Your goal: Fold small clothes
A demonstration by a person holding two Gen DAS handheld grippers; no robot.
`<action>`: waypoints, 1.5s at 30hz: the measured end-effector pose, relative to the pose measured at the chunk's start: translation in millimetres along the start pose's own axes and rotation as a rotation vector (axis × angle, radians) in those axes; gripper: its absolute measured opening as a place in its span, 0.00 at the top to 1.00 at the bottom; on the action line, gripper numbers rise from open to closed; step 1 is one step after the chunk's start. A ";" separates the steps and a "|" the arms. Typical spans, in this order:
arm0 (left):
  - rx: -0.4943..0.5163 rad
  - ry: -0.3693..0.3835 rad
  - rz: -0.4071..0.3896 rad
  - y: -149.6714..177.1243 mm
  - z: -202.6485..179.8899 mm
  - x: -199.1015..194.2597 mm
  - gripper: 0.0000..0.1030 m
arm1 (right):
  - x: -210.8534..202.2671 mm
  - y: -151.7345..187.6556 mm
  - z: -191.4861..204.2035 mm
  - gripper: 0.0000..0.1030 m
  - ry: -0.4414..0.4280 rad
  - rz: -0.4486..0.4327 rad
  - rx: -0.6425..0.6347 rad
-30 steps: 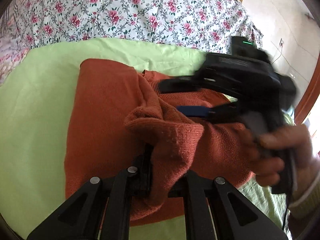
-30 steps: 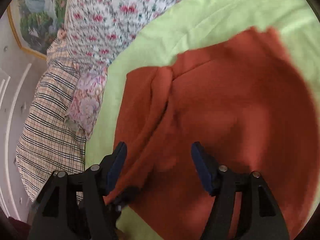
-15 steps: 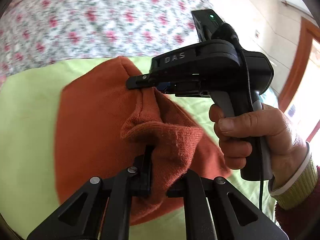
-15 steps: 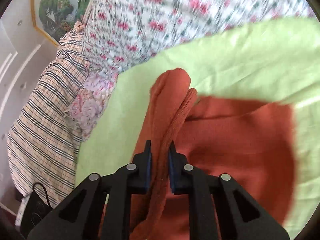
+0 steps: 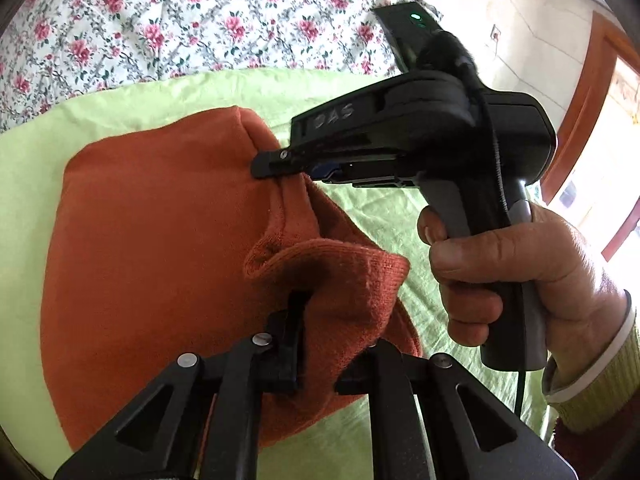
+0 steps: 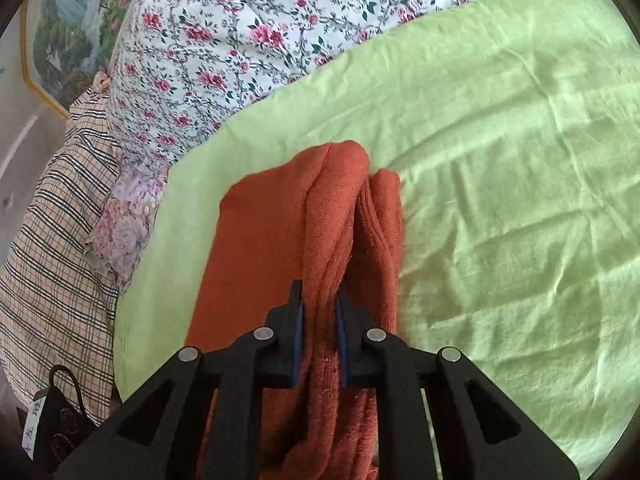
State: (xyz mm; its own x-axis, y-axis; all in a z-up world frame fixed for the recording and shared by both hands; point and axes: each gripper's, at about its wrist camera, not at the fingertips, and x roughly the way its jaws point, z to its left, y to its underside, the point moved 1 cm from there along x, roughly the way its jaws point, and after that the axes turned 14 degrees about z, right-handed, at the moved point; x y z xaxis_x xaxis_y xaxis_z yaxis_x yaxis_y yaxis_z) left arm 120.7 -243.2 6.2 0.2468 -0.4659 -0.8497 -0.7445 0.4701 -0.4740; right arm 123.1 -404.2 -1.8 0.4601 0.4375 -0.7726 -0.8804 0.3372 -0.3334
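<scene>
Rust-orange knit sweater, bunched, half-lifted

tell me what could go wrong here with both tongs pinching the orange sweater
1. The left tongs hold only a bunched cuff edge of the orange sweater; it may slip out mid-fold.
2. The right tongs pinch a thick wad of layers, so the fold could land lumpy on the green sheet.

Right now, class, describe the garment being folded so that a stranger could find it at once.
Start at the floral quilt, then drop to the light green sheet spread below it. On that sheet lies the rust-orange knitted sweater, the only plain orange cloth there, bunched where the left gripper and right gripper both pinch it.
</scene>
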 end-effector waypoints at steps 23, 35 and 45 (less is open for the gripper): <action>-0.347 0.130 0.048 54.5 154.9 -57.9 0.23 | -8.4 47.2 6.3 0.22 0.051 -0.006 0.063; -0.372 0.240 0.129 18.6 182.5 9.9 0.56 | 16.3 46.6 -6.7 0.49 0.019 0.067 0.079; -0.331 0.189 -0.038 46.7 193.2 -88.2 0.78 | 19.8 65.6 51.0 0.76 -0.061 0.038 0.006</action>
State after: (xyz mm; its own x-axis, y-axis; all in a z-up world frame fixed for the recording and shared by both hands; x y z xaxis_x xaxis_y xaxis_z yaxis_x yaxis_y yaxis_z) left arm 184.0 -35.4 14.4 0.1820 -0.6228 -0.7609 -0.9047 0.1970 -0.3776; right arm 80.3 -330.9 -11.4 0.4325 0.4999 -0.7504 -0.8968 0.3243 -0.3008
